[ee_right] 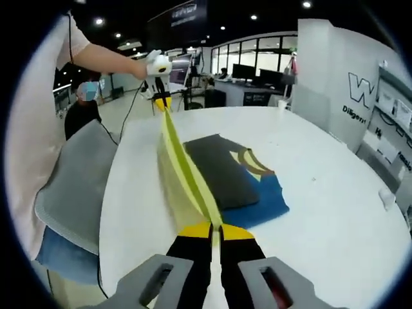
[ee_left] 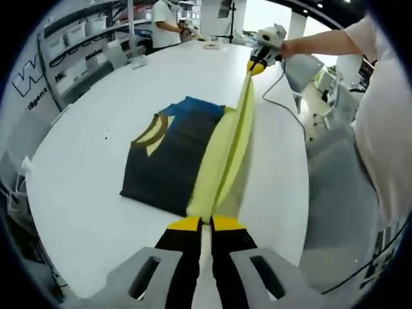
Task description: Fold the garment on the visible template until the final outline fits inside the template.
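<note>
A dark garment with a tan collar lies flat on a blue template on the white table. Its yellow-green side is lifted and pulled taut between both grippers. My left gripper is shut on one end of that yellow edge. The right gripper, held by a hand, is shut on the far end. In the right gripper view, my right gripper pinches the yellow strip, which runs to the left gripper. The dark garment and template lie beside it.
The person holding the grippers stands at the table's edge. A grey cloth-covered seat sits beside the table. A cable trails from the right gripper. Shelves with bins and another person are beyond the table. A small white object rests near the rim.
</note>
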